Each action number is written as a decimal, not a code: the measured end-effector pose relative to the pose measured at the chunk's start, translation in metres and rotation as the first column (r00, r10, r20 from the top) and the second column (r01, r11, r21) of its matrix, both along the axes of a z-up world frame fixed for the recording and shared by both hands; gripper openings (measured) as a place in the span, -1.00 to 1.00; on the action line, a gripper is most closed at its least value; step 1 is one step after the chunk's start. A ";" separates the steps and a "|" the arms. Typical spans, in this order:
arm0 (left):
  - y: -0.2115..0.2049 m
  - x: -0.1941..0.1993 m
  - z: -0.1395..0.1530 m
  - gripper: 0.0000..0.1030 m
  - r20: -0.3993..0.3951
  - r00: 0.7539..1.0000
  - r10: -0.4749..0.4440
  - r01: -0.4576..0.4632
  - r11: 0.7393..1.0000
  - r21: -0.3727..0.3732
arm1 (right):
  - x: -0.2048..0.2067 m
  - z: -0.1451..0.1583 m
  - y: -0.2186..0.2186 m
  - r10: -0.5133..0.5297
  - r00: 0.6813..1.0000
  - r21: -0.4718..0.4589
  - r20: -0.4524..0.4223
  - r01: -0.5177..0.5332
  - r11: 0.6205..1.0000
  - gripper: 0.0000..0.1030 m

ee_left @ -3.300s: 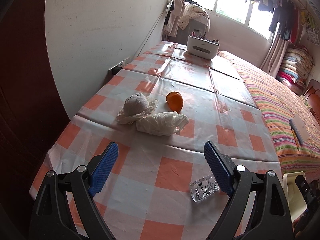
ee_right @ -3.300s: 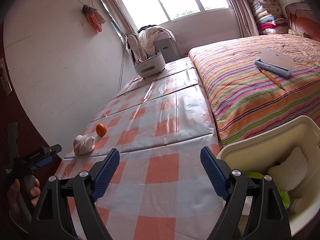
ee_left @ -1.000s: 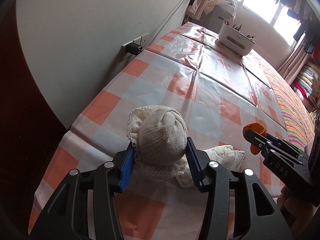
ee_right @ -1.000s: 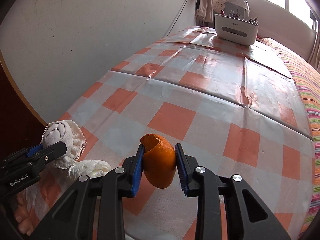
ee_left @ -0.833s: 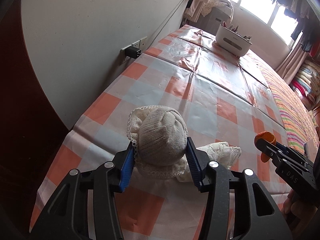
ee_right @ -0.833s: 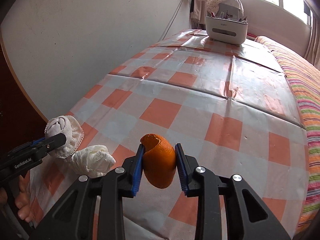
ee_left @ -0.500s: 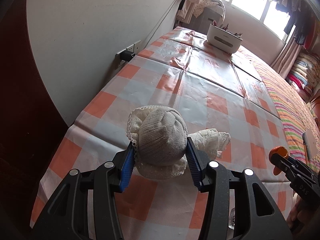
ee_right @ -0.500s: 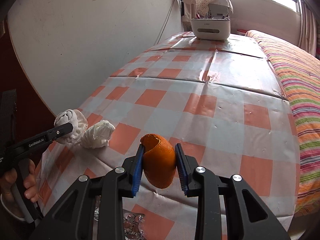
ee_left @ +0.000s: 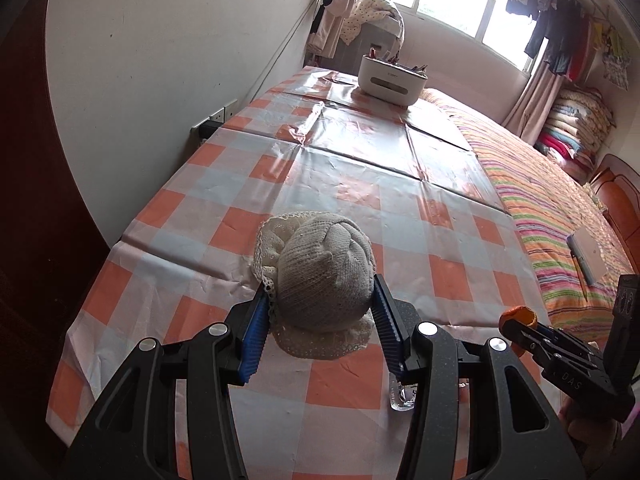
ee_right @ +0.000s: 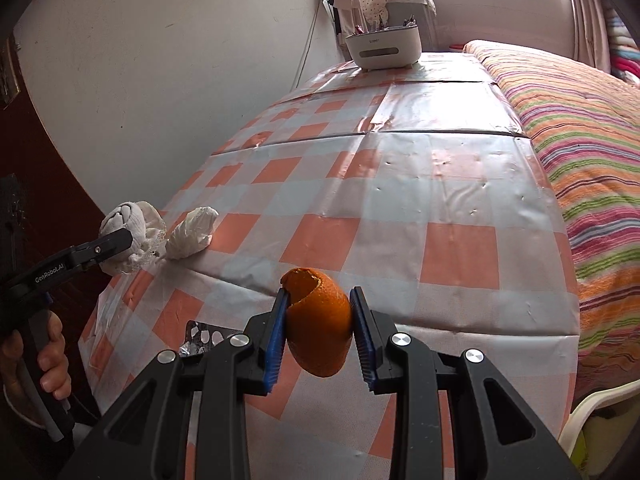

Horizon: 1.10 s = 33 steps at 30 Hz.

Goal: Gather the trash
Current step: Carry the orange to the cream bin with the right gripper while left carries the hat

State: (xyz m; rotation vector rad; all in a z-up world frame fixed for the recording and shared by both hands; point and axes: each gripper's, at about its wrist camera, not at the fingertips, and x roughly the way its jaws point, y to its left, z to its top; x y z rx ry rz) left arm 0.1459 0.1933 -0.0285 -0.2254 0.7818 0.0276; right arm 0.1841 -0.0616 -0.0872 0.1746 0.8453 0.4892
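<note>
My left gripper (ee_left: 318,312) clenched the soft sock ball (ee_left: 324,272) across its middle; it squashed easily. My right gripper (ee_right: 318,330) pinched the light, brittle orange peel (ee_right: 318,324) by its sides.

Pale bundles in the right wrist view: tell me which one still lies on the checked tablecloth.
The crumpled white one; the lace-trimmed knitted one is clamped in the left hand-held gripper.

Ahead of my tongs the checked tablecloth (ee_left: 360,184) runs to a bright window (ee_left: 440,4). Plain white wall (ee_left: 180,40) on my left, striped bedspread (ee_right: 580,120) on my right, folded blankets (ee_left: 576,128) stacked far right, daylight pouring in.
</note>
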 end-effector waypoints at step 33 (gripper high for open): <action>-0.132 -0.040 -0.011 -0.08 0.020 0.960 -0.280 0.279 0.960 0.029 | -0.066 0.015 -0.077 -0.099 0.991 0.046 0.090 0.095 0.994 -0.41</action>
